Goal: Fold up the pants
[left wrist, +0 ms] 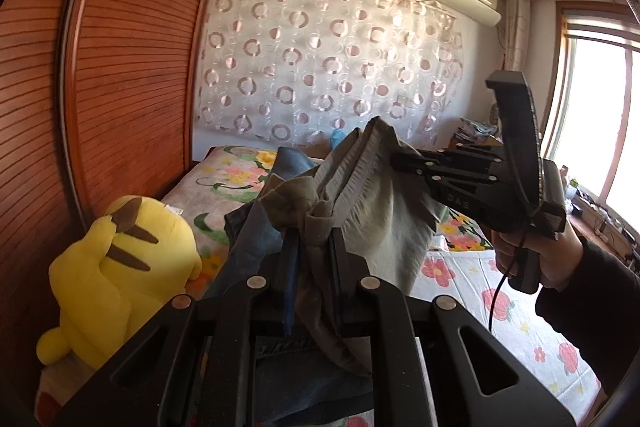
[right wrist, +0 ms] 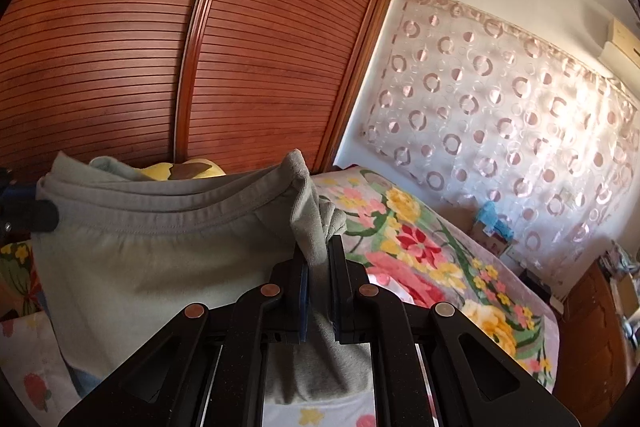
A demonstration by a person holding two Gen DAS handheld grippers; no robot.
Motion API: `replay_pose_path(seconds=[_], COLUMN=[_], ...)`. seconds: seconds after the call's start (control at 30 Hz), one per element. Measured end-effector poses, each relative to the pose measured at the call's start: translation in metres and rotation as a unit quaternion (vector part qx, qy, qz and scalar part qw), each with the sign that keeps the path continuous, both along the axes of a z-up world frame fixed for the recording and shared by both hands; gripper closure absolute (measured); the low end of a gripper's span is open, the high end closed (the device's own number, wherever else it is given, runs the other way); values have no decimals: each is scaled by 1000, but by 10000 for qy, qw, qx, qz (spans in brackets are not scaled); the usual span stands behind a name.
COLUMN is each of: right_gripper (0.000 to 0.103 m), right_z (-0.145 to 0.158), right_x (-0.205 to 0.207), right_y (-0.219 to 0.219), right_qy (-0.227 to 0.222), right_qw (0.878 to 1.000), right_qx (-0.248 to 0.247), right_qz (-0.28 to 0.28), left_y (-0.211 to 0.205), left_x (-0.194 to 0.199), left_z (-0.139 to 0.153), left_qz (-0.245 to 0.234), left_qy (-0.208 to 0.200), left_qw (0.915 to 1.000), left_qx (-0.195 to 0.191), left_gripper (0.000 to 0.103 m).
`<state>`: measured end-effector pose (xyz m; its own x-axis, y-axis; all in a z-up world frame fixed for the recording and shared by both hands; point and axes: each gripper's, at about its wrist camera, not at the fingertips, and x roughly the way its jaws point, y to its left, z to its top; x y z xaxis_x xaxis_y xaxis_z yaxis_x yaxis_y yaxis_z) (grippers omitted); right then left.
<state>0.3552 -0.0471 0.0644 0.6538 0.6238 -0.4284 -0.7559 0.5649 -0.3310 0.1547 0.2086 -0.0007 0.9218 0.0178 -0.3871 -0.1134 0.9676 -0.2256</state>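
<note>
Grey-green sweatpants (left wrist: 384, 227) with an elastic waistband hang in the air over the bed, stretched between both grippers. In the left wrist view my left gripper (left wrist: 313, 233) is shut on a bunched corner of the waistband. My right gripper (left wrist: 394, 161), held by a person's hand (left wrist: 532, 255), comes in from the right and is clamped on the other end of the waistband. In the right wrist view the right gripper (right wrist: 319, 247) pinches a fold of the pants (right wrist: 160, 259), and the waistband runs left to the left gripper (right wrist: 44, 215).
A bed with a floral sheet (left wrist: 500, 291) lies below. Blue jeans (left wrist: 256, 227) lie on it under the pants. A yellow plush toy (left wrist: 120, 267) sits at the bed's left beside a slatted wooden wardrobe (left wrist: 132, 67). A patterned curtain and a window stand beyond.
</note>
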Motion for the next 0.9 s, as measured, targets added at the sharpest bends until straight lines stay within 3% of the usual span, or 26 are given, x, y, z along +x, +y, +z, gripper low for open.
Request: replay_pose_path(seconds=[0.53, 0.67, 0.9], right_gripper=[94, 74, 73], right_z=[-9, -9, -9], right_x=[22, 23, 29], right_y=[32, 25, -4], right_qy=[170, 246, 767], right_qw=[9995, 9995, 9959], right_qx=[8, 57, 247], right_qz=[277, 177, 418], left_y=[1, 2, 5], left_x=[-11, -11, -10], left_z=[-26, -31, -42], left_qz=[504, 555, 637], left_qy=[97, 216, 388], left_qw=[9985, 9980, 9969], left_qx=[-192, -225, -262], left_gripper=[88, 88, 88])
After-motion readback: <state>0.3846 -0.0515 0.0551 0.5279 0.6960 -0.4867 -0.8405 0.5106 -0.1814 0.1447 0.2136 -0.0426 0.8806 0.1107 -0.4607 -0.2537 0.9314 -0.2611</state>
